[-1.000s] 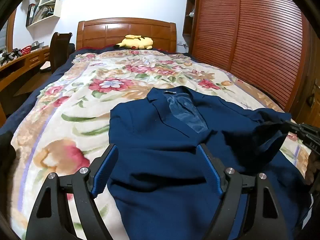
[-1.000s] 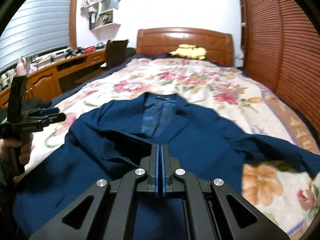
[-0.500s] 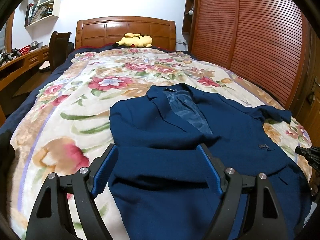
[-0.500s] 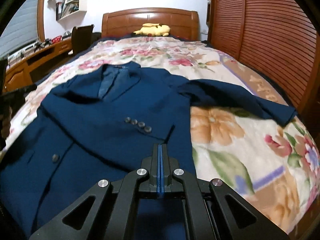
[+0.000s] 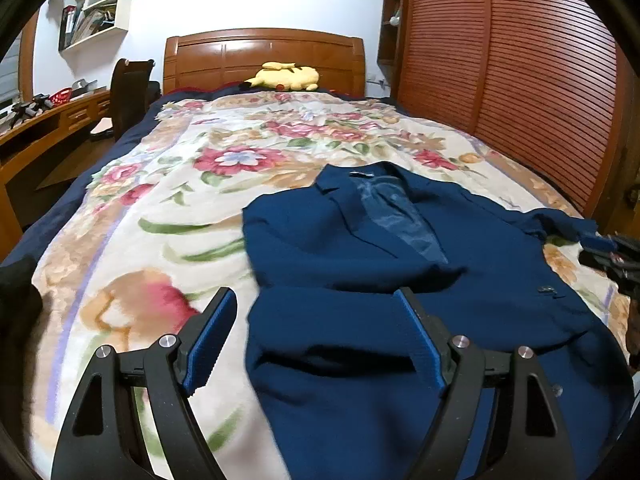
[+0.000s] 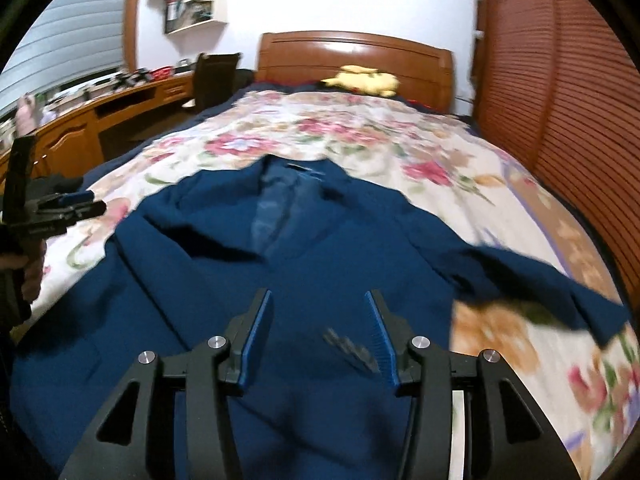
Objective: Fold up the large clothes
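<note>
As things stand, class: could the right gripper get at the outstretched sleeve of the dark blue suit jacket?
Probably yes: the sleeve lies flat, uncovered on the floral blanket, beside the right gripper, whose empty jaws are opening.

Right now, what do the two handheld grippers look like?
Both match. The left gripper and the right gripper have black plastic frames with triangular cut-outs, silver round bolt heads at the joints, and two fingers lined with ribbed blue pads. No cables show. In the right wrist view the left gripper has a black upright handle. The sleeve is too dark to describe.
</note>
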Demonstrator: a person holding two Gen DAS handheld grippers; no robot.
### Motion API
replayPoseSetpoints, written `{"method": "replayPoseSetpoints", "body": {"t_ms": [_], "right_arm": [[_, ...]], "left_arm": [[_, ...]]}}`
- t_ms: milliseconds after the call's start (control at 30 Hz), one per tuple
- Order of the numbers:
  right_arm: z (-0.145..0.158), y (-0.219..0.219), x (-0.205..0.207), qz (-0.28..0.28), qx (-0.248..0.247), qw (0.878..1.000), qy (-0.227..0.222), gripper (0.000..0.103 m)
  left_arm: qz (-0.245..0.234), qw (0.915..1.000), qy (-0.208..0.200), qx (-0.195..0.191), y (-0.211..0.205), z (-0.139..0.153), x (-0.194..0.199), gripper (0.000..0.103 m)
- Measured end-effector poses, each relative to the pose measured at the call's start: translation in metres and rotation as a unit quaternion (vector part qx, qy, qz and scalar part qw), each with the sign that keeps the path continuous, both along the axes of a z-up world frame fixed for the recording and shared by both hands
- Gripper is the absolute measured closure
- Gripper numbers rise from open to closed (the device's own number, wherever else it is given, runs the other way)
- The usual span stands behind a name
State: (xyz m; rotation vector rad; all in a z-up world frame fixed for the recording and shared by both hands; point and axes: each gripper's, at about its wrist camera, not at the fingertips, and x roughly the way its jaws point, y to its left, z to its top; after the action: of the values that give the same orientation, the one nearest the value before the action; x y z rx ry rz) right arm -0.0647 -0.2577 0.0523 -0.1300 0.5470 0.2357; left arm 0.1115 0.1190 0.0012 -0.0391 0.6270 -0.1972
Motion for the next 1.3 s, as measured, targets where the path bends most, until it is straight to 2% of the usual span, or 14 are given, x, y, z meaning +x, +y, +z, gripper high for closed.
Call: {"method": "replayPoseSetpoints", "body": {"t_ms": [200, 433, 500, 567, 600, 667, 833, 1033, 1200, 1300], "right_arm": [[0.003, 0.038, 0.053, 0.066, -0.009, 0.998, 0.009, 0.054], [-0.013, 0.058, 0.076, 0.102, -0.025, 0.994, 0.025, 0.054], [-0.012, 0.058, 0.081, 0.101, -0.024, 0.994, 0.03, 0.054], [-0.013, 0.053, 0.082, 0.096, -0.024, 0.995, 0.033, 0.054], [-0.01, 0.057, 0.086, 0.093, -0.026, 0.995, 0.034, 0.054], [-0.009, 0.055, 0.086, 0.087, -0.027, 0.995, 0.035, 0.054], [-0.007, 0.054, 0.086, 0.072, -0.026, 0.997, 0.032, 0.054], [-0.004, 0.058, 0.081, 0.066, -0.036, 0.997, 0.034, 0.054], [0.004, 0.088, 0.097, 0.097, -0.048, 0.994, 0.026, 0.054], [0.007, 0.12, 0.114, 0.137, -0.038, 0.989, 0.037, 0.054]], "left_arm": [[0.017, 0.9994, 0.029, -0.003, 0.015, -0.015, 0.012, 0.022], [0.005, 0.996, 0.084, -0.029, 0.023, -0.039, 0.026, 0.041], [-0.005, 0.9943, 0.102, -0.03, 0.019, -0.047, 0.029, 0.05], [-0.016, 0.9936, 0.109, -0.025, 0.014, -0.049, 0.028, 0.074], [-0.017, 0.994, 0.107, -0.017, 0.012, -0.049, 0.027, 0.079], [-0.023, 0.9942, 0.104, -0.015, 0.01, -0.047, 0.025, 0.098], [-0.033, 0.9956, 0.086, 0.013, 0.005, -0.037, 0.014, 0.101], [-0.041, 0.9958, 0.08, 0.014, 0.013, -0.03, -0.001, 0.101], [-0.043, 0.9948, 0.09, 0.016, 0.015, -0.039, -0.006, 0.101], [-0.042, 0.9951, 0.09, 0.006, 0.018, -0.04, -0.004, 0.101]]}}
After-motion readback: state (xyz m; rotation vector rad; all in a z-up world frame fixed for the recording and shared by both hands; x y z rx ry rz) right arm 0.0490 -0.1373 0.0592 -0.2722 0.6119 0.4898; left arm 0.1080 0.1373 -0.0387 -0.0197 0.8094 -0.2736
